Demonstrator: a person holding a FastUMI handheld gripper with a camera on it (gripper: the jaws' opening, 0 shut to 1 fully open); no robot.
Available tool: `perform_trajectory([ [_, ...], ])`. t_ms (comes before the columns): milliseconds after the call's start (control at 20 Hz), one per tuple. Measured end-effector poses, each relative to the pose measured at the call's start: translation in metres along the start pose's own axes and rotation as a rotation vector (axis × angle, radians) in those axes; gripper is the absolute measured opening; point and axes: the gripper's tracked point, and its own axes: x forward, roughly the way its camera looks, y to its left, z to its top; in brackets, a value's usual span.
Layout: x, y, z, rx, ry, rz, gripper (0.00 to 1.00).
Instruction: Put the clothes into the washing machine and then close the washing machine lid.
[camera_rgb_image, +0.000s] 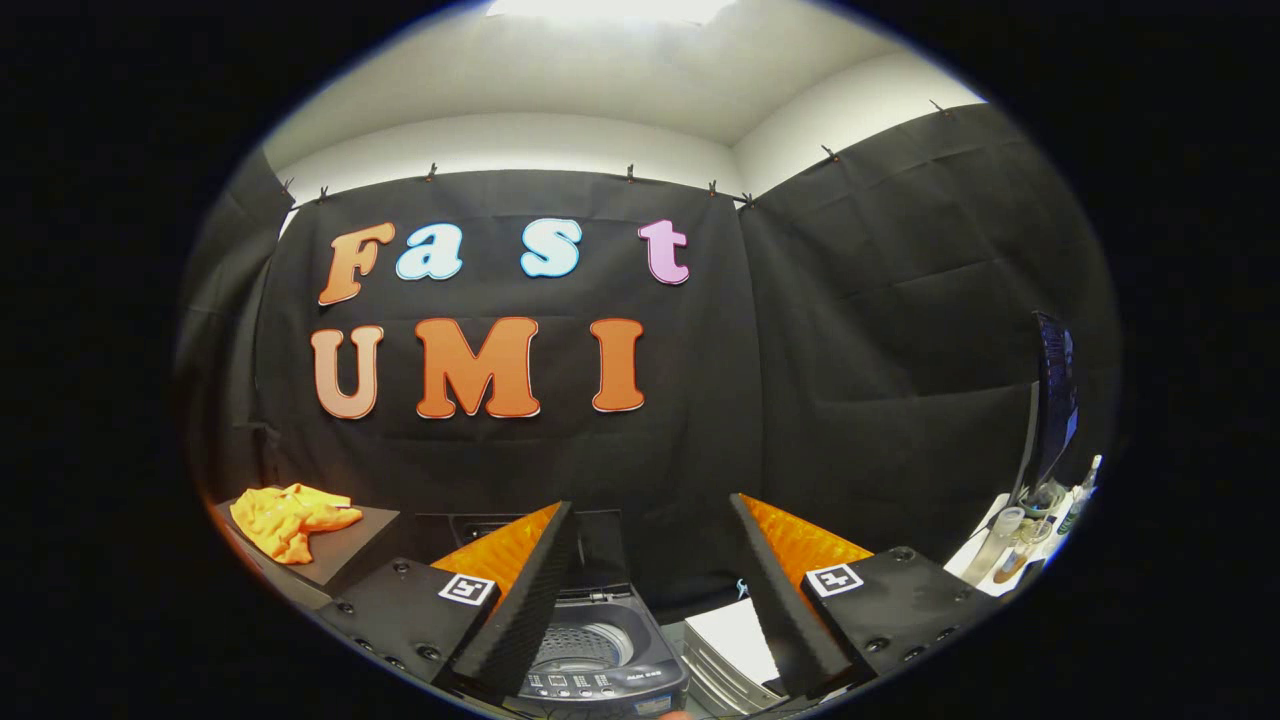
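The gripper (650, 585) is held up high over the bench (370, 530), with its two fingers spread wide apart and nothing between them. It looks like it is just getting ready, so the job has not really begun. Down low, near the fingers and partly behind the left one, sits one small washing machine (600, 650). Its lid (600, 545) stands up at the back, so the drum (585, 645) is open and you can look right into it. That makes sense, because the clothes have to go in from the top. There is one bunch of clothes (290, 518), all orange and crumpled, lying far off to the left on a dark raised block (350, 550). It is well apart from the washing machine, so the gripper will have to go left and down to pinch it first. Just right of the washing machine there is one white box (725, 645) with ridges on its side. Far to the right there is one dark screen (1053, 400) standing up, and a few little bottles (1030, 535) near it, too small to count well.
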Motion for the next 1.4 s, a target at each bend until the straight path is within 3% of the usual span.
perform_trajectory([
  [700,-0.014,0.011,0.014,0.011,-0.021,0.027,0.97],
  [1050,-0.028,0.054,0.043,-0.010,-0.057,0.114,0.97],
  [1400,-0.033,0.190,0.055,-0.018,-0.013,0.389,0.97],
])
